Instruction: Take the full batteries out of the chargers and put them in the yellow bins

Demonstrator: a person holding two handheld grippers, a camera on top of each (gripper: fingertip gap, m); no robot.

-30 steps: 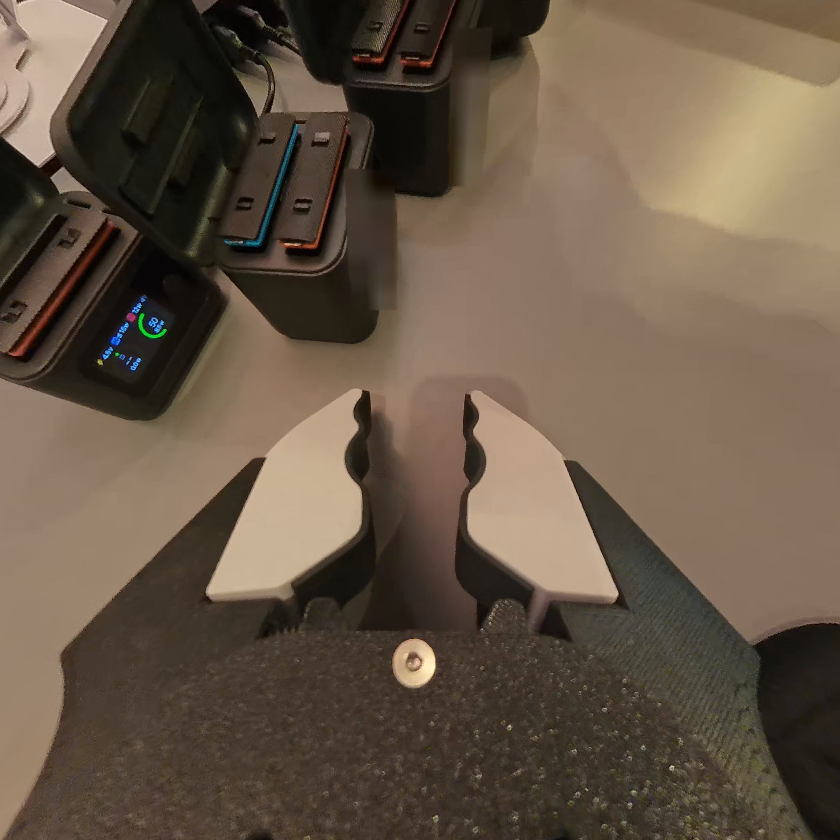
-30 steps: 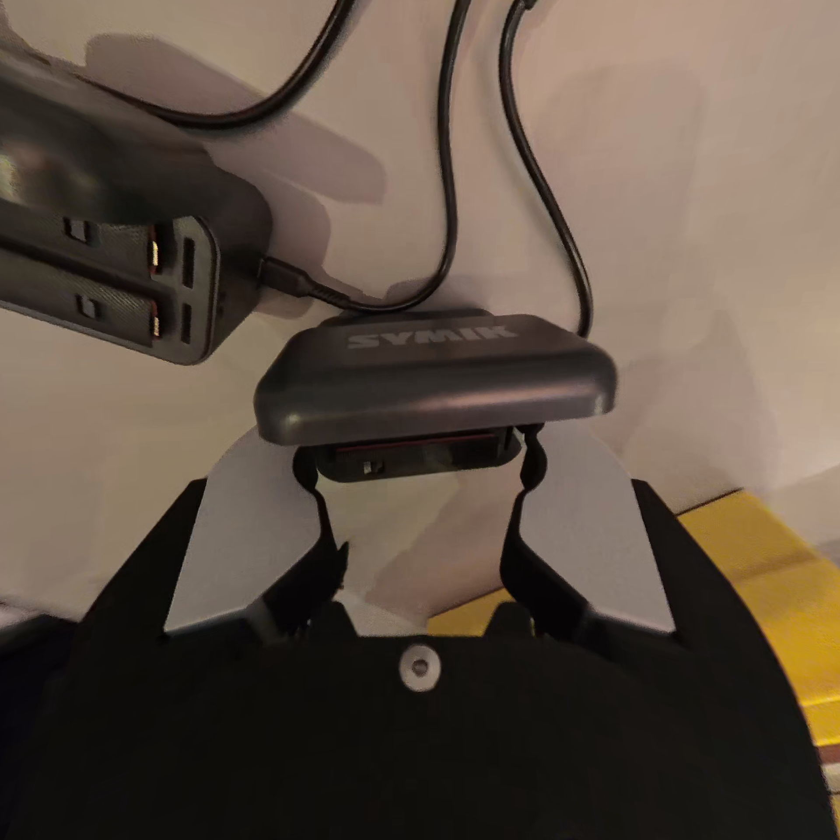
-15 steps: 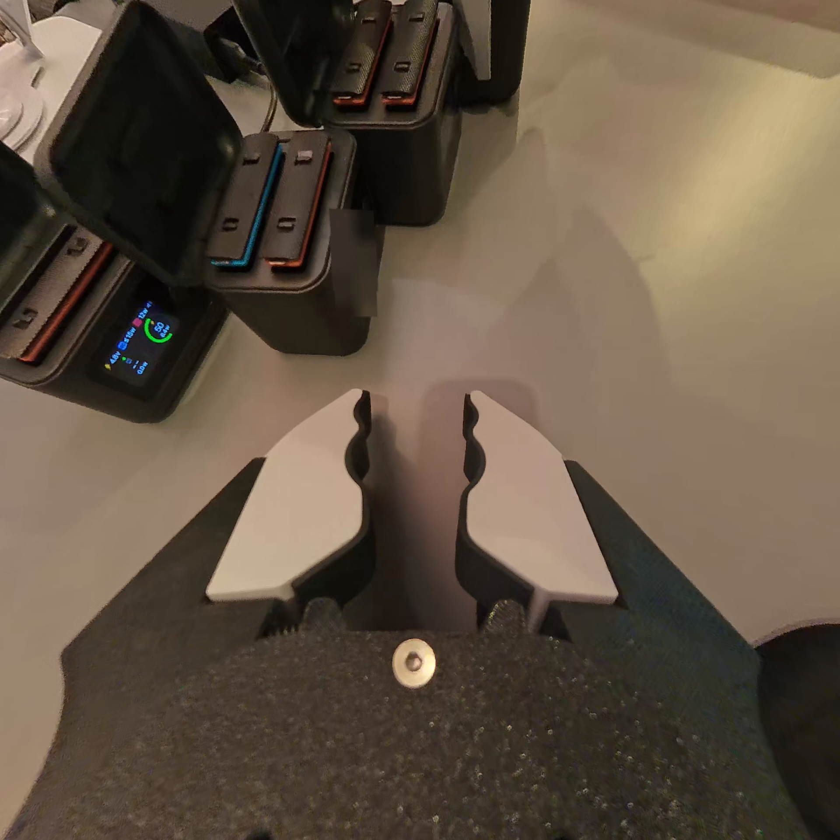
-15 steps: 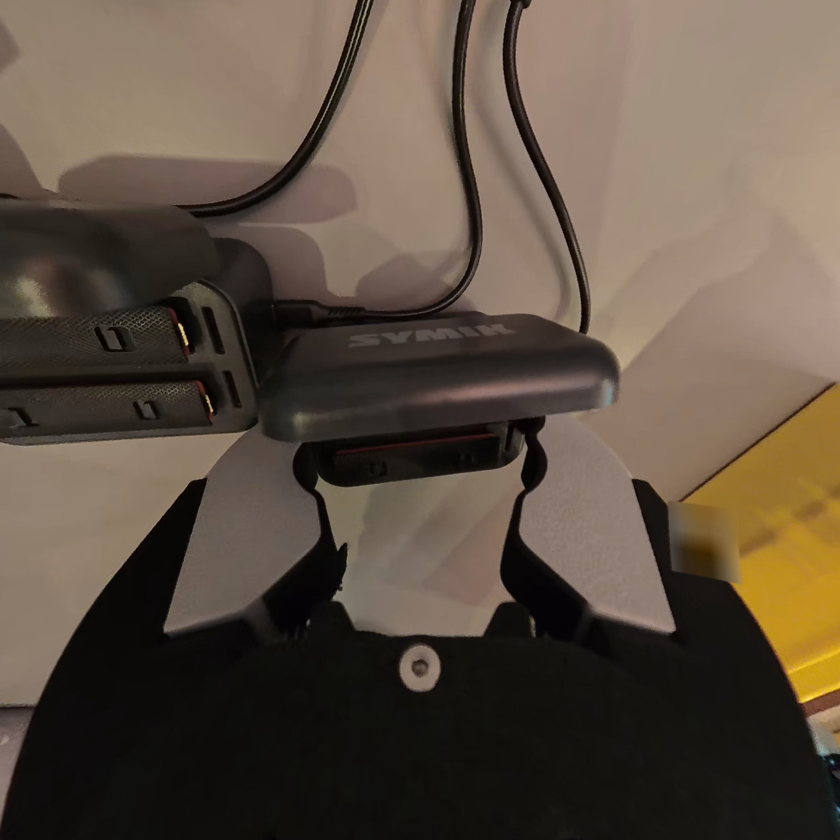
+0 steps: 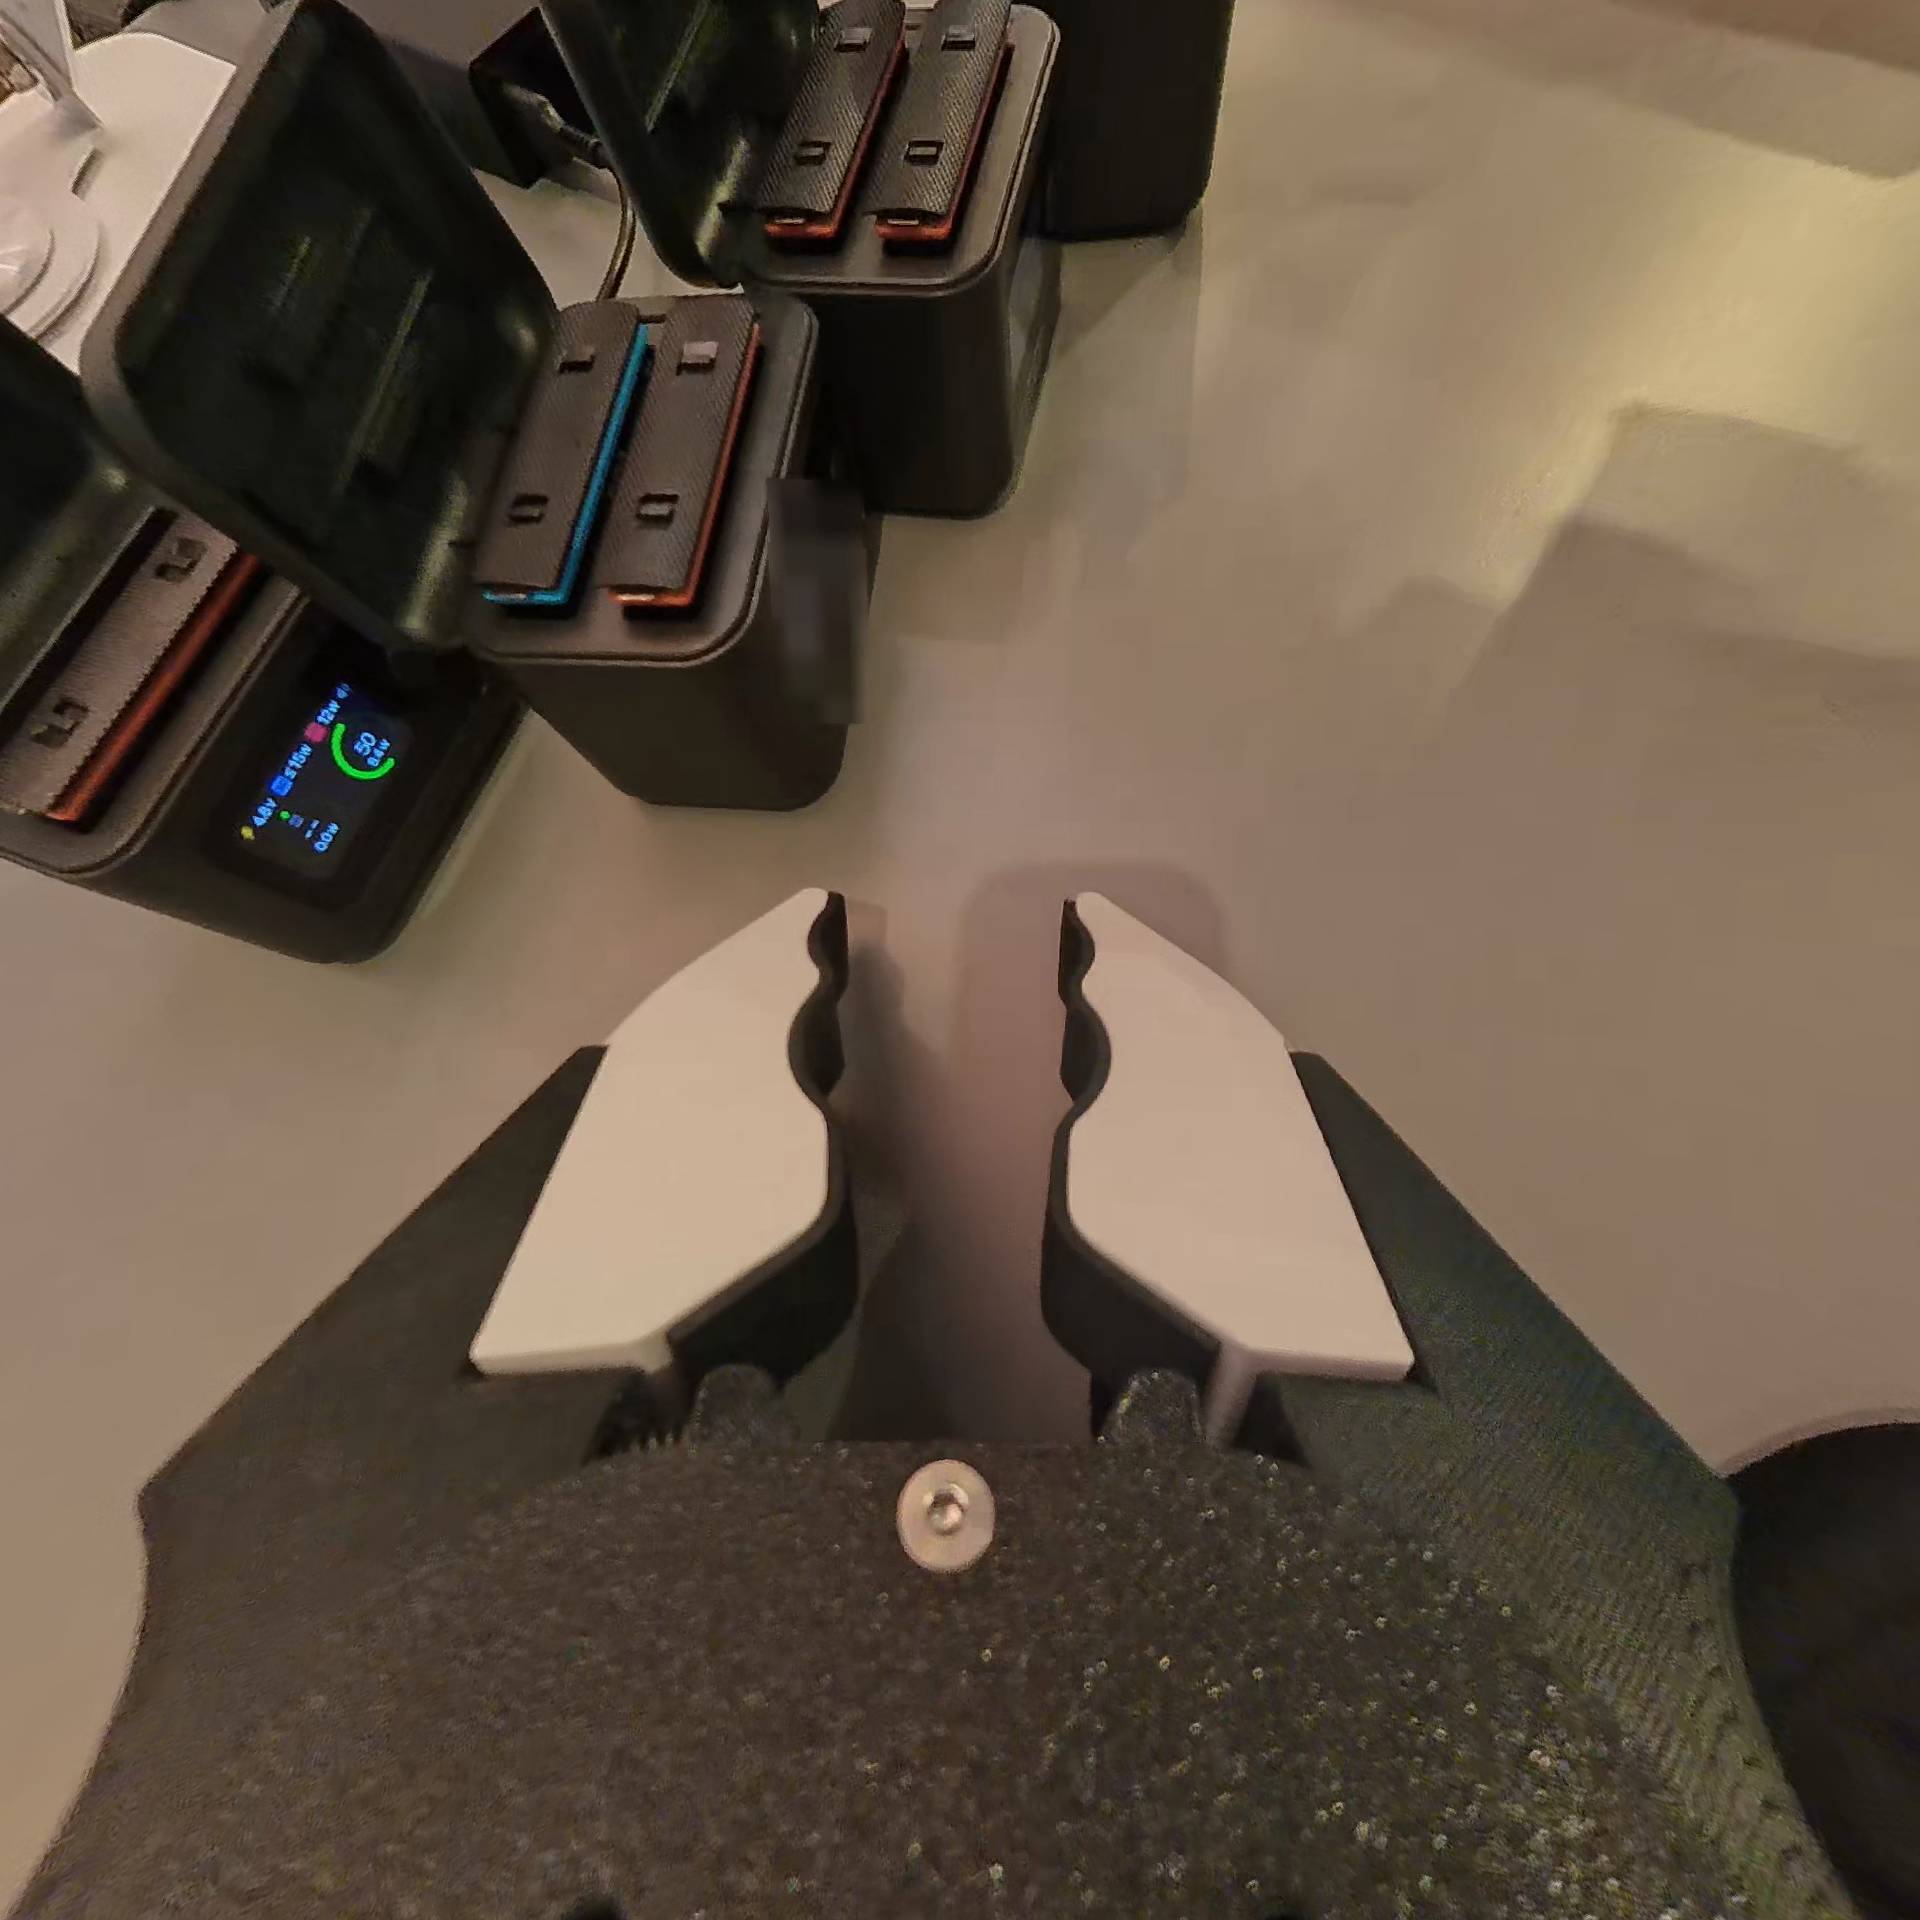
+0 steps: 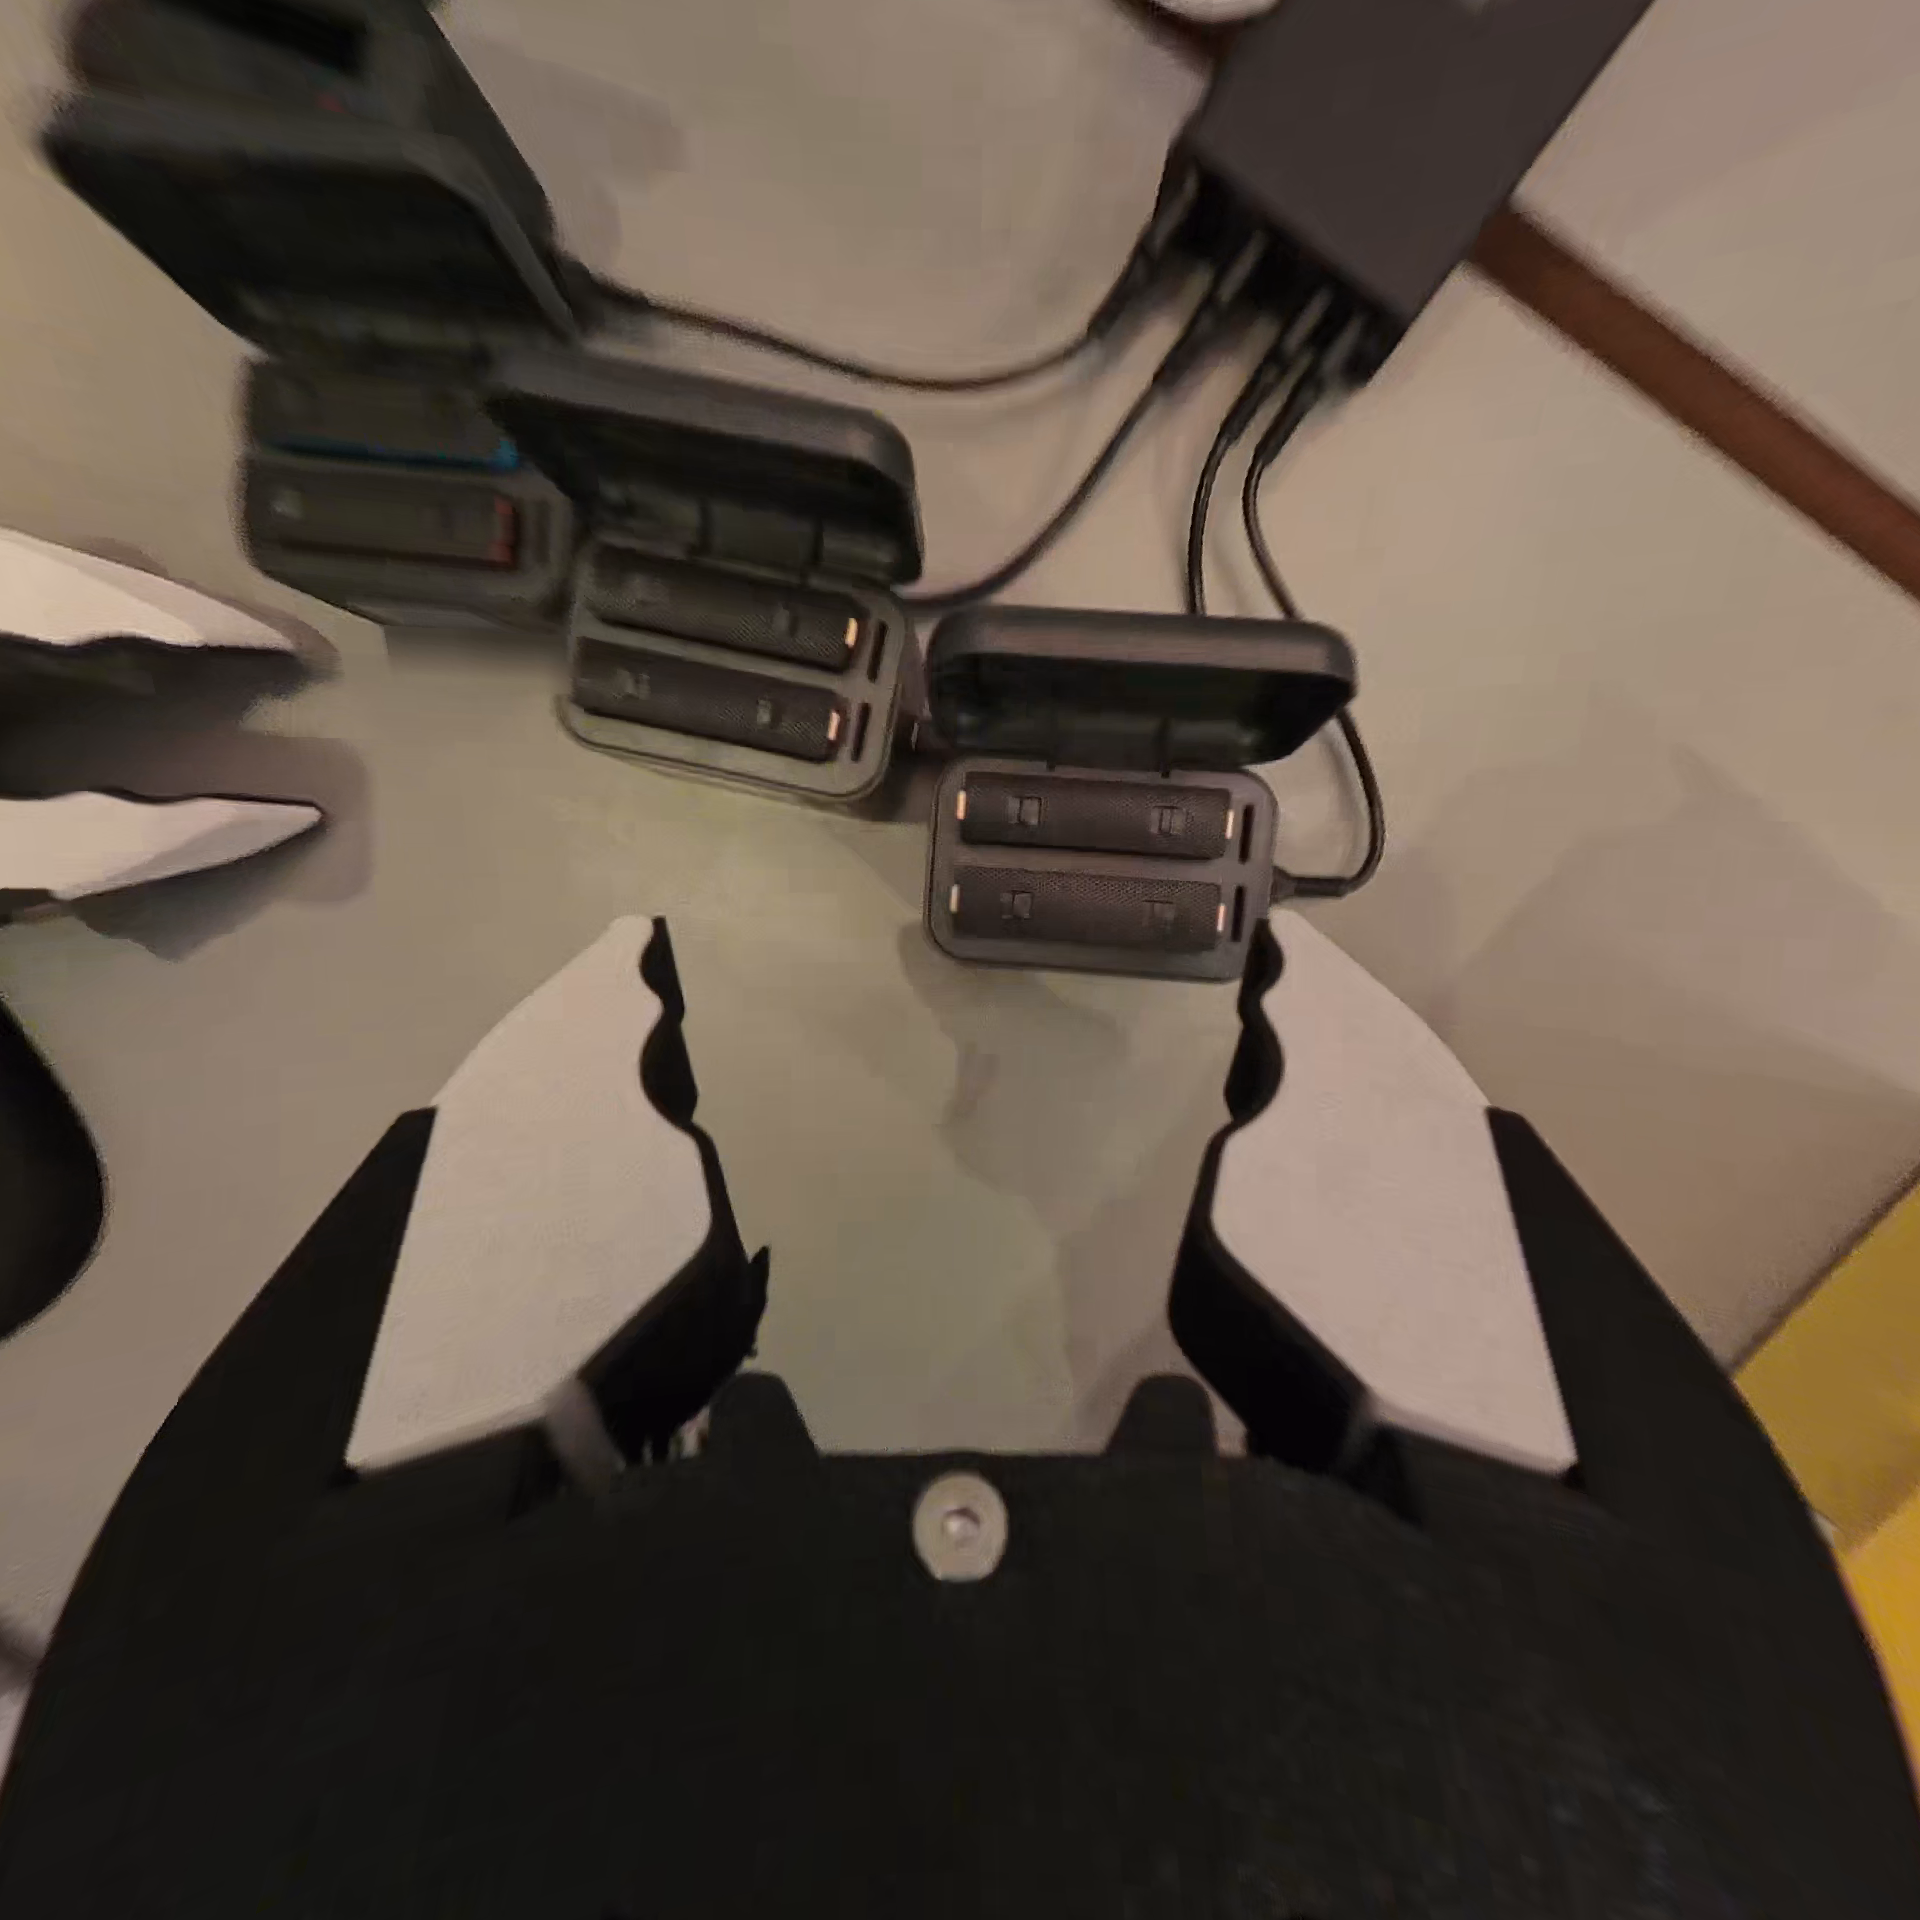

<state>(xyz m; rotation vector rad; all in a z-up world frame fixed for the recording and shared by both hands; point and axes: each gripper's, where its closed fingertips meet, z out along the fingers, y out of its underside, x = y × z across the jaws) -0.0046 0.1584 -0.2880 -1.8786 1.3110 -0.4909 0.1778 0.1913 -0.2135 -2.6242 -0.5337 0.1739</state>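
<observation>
Three black chargers stand with lids open in the right wrist view: the nearest, a middle one and a blurred far one, each with two dark batteries. My right gripper is open and empty, just short of the nearest charger. My left gripper is open and empty over bare table; it also shows at the left edge of the right wrist view. In the left wrist view a charger with a lit display, one with blue- and orange-edged batteries and a farther one lie up left.
A corner of a yellow bin shows at the lower right of the right wrist view. A black power hub sits at the top right, with black cables running to the chargers. A brown table edge runs past it. The black power hub is closer to my right gripper, around 20 cm from its tips; the left tips are 30 cm off.
My right gripper was close up at the nearest charger's lid; it has pulled back and opened wider, and the lid stands open. The left view has crept towards the chargers.
</observation>
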